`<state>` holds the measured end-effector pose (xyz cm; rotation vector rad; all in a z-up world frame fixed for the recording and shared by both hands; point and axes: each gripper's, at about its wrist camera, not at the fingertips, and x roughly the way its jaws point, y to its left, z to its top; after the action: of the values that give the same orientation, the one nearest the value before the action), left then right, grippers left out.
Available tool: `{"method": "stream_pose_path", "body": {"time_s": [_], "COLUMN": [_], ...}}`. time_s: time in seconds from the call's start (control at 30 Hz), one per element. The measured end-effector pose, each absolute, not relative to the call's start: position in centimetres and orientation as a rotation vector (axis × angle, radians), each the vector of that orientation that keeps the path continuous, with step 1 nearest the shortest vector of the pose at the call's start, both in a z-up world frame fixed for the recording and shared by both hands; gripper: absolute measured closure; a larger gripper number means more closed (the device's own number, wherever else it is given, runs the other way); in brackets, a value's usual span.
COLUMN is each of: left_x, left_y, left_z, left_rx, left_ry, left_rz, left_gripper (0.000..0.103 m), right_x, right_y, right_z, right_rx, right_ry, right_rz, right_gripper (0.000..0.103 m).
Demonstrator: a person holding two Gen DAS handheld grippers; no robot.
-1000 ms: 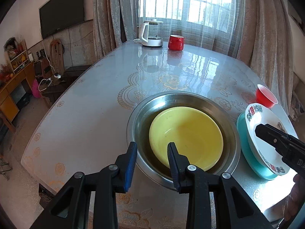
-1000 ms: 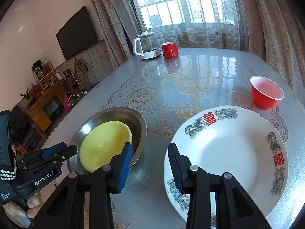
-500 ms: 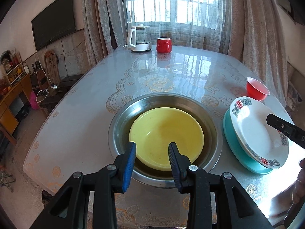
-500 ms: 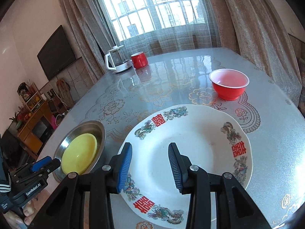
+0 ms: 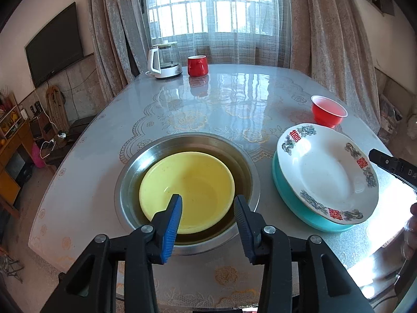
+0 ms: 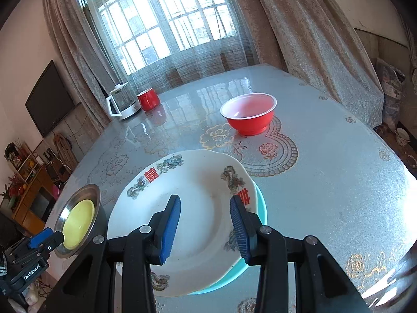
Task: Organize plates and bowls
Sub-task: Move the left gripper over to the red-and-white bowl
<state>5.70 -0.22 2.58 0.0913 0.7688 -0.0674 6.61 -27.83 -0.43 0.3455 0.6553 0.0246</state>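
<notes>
Stock on our surface: yellow bowl nested in steel basin, directly below our left tongs, just been opening, empty. White plate on teal dish beneath right tongs, parted, empty. Red bowl beyond.

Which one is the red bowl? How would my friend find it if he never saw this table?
Start at the big shiny table by the window. Near its right side lies a white flowered plate stacked on a teal dish; just past it, apart from the stack, stands the red bowl. Unlike the red mug beside the kettle, it is wide, handle-free and pale inside.
</notes>
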Motion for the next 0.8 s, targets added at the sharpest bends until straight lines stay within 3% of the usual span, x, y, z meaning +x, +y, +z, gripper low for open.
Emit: {"method": "stream_pose_path", "body": {"time_s": [0.8], "left_x": [5.0], "left_y": [-6.7], "left_z": [3.3], "left_rx": [0.150], "left_ry": [0.744], "left_rz": [-0.180], "left_gripper": [0.054], "right_x": [2.8], "right_y": [-33.5], "right_z": [-0.9], "right_rx": [0.417], "right_ry": [0.639], "right_rz": [-0.119], "right_gripper": [0.063]}}
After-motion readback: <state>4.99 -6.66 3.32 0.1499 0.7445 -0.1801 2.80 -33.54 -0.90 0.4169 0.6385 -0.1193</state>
